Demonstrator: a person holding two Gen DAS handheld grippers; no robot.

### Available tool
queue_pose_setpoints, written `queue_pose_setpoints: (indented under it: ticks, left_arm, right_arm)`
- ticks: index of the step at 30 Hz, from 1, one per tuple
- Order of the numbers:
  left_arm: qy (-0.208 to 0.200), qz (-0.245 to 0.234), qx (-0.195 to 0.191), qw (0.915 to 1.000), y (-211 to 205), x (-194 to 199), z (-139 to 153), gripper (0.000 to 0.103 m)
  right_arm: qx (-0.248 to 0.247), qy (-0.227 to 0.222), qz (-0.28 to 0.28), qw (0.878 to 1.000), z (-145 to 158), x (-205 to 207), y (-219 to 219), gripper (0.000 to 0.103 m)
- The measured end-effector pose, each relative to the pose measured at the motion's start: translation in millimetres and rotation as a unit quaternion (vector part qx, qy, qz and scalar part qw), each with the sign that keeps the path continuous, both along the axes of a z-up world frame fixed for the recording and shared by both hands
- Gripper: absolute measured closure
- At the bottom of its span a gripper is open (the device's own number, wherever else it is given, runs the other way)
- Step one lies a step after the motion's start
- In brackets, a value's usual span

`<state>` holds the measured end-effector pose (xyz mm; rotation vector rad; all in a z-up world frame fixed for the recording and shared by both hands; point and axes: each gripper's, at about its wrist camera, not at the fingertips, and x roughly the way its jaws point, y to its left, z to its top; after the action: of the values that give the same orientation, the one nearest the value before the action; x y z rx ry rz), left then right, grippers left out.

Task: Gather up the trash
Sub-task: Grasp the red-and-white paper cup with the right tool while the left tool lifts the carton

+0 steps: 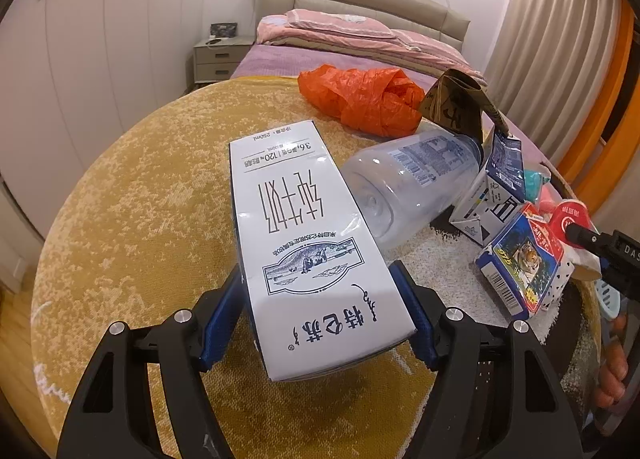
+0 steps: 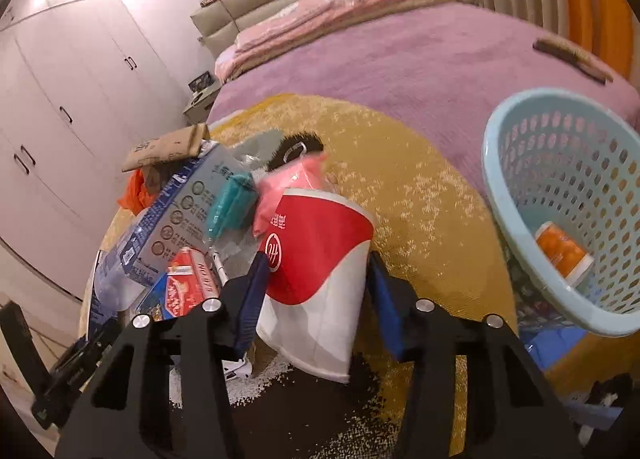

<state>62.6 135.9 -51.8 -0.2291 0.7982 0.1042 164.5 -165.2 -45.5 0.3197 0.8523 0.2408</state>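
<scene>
A white milk carton [image 1: 308, 235] with black print sits between the blue pads of my left gripper [image 1: 320, 283], which is shut on its lower end above the yellow rug [image 1: 140, 199]. My right gripper [image 2: 316, 263] is shut on a squashed red-and-white paper cup [image 2: 320, 255], both blue pads pressing its sides. The same cup [image 1: 568, 219] shows at the right edge of the left wrist view. More trash lies in a heap: an orange plastic bag [image 1: 360, 99], a clear plastic bottle [image 1: 408, 183], a brown paper bag [image 1: 456, 103], a small carton [image 1: 492, 195] and a blue tiger box [image 1: 524, 263].
A light-blue perforated basket [image 2: 496, 187] stands at the right on the rug, with an orange-labelled can [image 2: 564, 255] inside. A pink packet [image 2: 288, 187] and a teal item [image 2: 228, 207] lie behind the cup. A purple-covered bed [image 2: 420, 59] lies beyond; white wardrobes [image 1: 80, 59] stand on the left.
</scene>
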Motion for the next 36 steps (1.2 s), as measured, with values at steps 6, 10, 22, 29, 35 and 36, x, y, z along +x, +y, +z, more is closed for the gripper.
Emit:
queue_pose_setpoints:
  ticks: [6, 10, 22, 29, 35, 36]
  left_arm:
    - [-0.014, 0.002, -0.005, 0.9999, 0.8, -5.2, 3.3, 0.035]
    - [-0.022, 0.005, 0.004, 0.9997, -1.9, -7.3, 6.7, 0.036]
    - [-0.026, -0.008, 0.018, 0.9995, -13.9, -8.3, 19.3, 0.048]
    - [0.027, -0.007, 0.02, 0.9994, -14.3, 4.2, 6.9, 0.046]
    - [0.051, -0.015, 0.059, 0.9969, -23.8, 14.7, -3.0, 0.032]
    - [0.052, -0.016, 0.067, 0.9963, -26.5, 16.7, -3.9, 0.031]
  right_arm:
    - [-0.078, -0.068, -0.001, 0.995, 27.3, -33.5, 19.5, 0.063]
    - [-0.127, -0.1, -0.004, 0.987, 37.4, -48.4, 27.8, 0.063]
    - [-0.118, -0.106, -0.01, 0.987, 34.3, -57.5, 9.1, 0.063]
    - [-0.097, -0.093, -0.006, 0.991, 26.2, -59.3, -2.9, 0.063]
    - [-0.096, -0.086, 0.004, 0.992, 19.2, -60.9, -0.3, 0.063]
    - [-0.097, -0.086, 0.005, 0.992, 18.6, -61.2, 0.3, 0.063]
